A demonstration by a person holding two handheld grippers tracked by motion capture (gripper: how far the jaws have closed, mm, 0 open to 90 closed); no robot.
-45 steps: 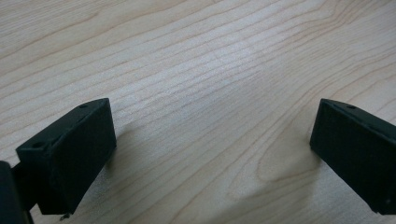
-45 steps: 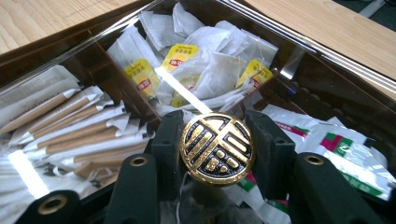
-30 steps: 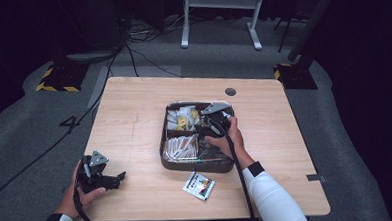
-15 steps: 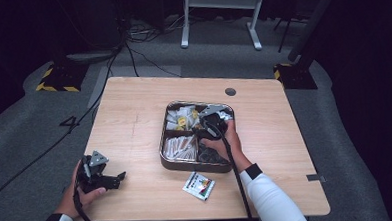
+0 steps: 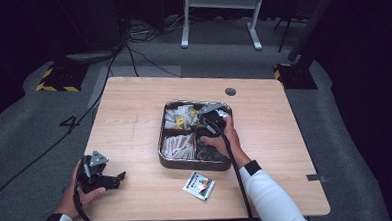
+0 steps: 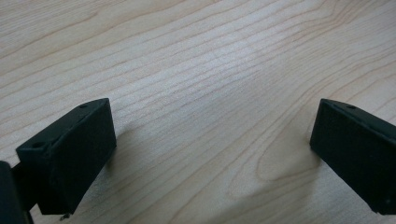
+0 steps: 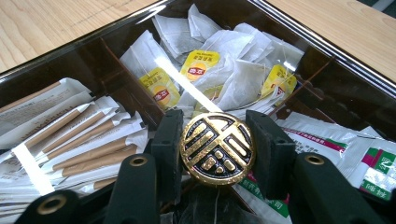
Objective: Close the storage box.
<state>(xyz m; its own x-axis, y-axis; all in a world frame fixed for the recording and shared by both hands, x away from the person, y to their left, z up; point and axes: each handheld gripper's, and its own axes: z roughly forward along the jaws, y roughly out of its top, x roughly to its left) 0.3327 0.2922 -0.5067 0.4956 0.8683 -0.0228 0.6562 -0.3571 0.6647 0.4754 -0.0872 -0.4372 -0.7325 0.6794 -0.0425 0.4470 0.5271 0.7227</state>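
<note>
Our right gripper point(image 7: 217, 149) pinches the round gold knob point(image 7: 217, 148) in the middle of the tray point(image 5: 163, 137) of tea bags point(image 7: 243, 79). Our left gripper point(image 6: 210, 149) rests wide apart on the table point(image 6: 196, 70).

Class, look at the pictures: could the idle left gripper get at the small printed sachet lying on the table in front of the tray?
Probably yes: bare wooden table lies between the open left gripper and the small printed sachet.

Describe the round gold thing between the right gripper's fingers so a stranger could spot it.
On the wooden table sits a dark divided tray of tea bags and packets. At its centre, where the dividers cross, is a round knob: black with a raised gold emblem, unlike the paper packets around it.
</note>
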